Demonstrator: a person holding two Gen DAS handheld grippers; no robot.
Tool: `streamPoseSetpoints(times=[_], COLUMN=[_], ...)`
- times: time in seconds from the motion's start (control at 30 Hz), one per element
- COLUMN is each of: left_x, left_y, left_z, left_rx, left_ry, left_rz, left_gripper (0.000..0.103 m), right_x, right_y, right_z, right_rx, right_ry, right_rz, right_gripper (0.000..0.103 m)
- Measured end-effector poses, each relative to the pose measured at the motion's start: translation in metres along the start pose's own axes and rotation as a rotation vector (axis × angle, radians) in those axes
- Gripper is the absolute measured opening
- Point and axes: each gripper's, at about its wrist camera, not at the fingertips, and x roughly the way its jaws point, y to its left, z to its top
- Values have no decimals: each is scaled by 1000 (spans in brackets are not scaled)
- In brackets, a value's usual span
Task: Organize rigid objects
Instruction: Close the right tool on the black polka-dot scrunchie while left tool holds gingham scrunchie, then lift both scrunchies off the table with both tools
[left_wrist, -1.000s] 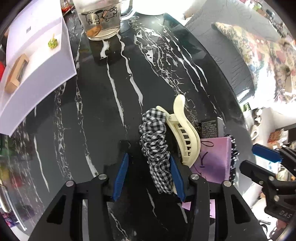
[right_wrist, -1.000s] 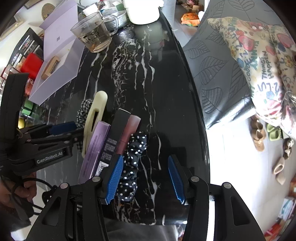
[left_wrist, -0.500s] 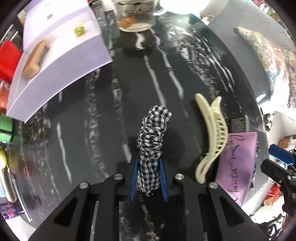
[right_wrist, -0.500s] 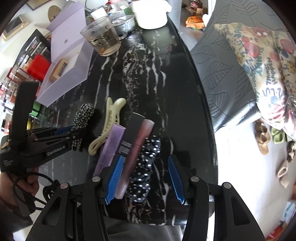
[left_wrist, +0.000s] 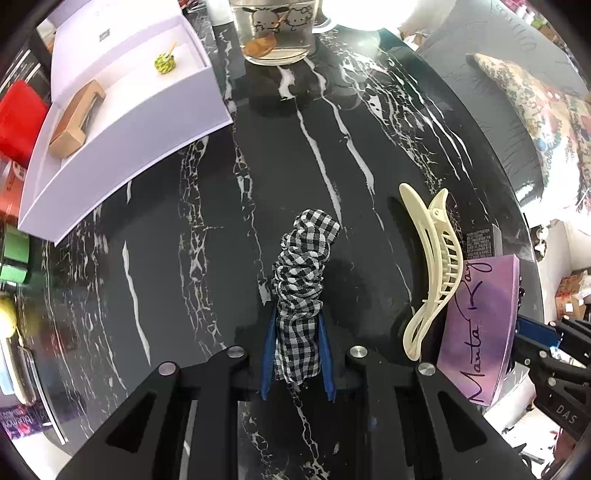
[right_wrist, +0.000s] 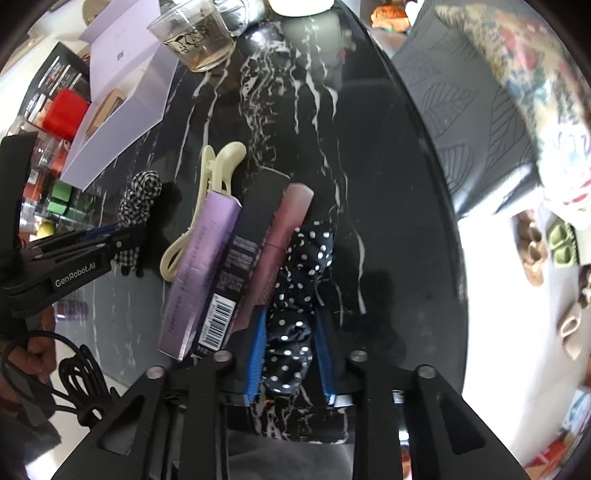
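A: What's new since a second ago?

B: On the left, the left gripper (left_wrist: 297, 354) had its jaws spread around the checked scrunchie (left_wrist: 301, 280); now they pinch its near end, and the scrunchie has been drawn away from the cream clip (left_wrist: 432, 273), which it used to touch. On the right, the right gripper (right_wrist: 290, 354) was spread with the dotted scrunchie (right_wrist: 299, 291) off to one side; now its jaws are pressed in on that scrunchie's near end.

A: So what does that mean for the job?

B: My guess: both soft pieces are being pulled out, leaving the rigid ones together on the table (left_wrist: 369, 110).

A: Where are the rigid ones?

B: Side by side between the two scrunchies: clip, purple box (right_wrist: 207, 266), black box (right_wrist: 243, 254), pink tube (right_wrist: 280, 243), packed close, the tube against the dotted scrunchie.

A: Count them, left to right.

B: One white tray (left_wrist: 122, 122) far left, holding one tan wooden piece (left_wrist: 75, 122) and one small green thing (left_wrist: 165, 62). One glass mug (left_wrist: 277, 29) at the far edge. Then two scrunchies, one clip, two boxes, one tube. Two grippers.

A: Lifted yet?

B: Cannot tell; both scrunchies look to be lying on the table.
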Motion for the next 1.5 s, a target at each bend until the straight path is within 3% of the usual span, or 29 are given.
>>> streamPoseSetpoints(times=[0.23, 0.6, 1.03, 1.3, 1.43, 1.5], left_x=[1, -18, -70, -55, -39, -34], left_y=[-6, -2, -6, 1, 4, 2], left_z=[3, -11, -21, -28, -31, -32], left_rx=[-2, -26, -64, -158, -194, -184], left_ry=[-14, -1, -79, -68, -57, -70], left_rz=[0, -39, -30, -85, -161, -152], left_gripper=[21, 21, 21, 21, 21, 21], right_x=[-6, -22, -59, -55, -47, -44], right_y=[-3, -9, 2, 4, 7, 6], right_z=[0, 2, 4, -3, -4, -4], right_rx=[15, 33, -32, -74, -91, -95], right_ry=[-22, -50, -106, -82, -62, -55], right_rz=[-16, -16, 13, 40, 47, 44], right_gripper=[15, 15, 15, 15, 15, 15])
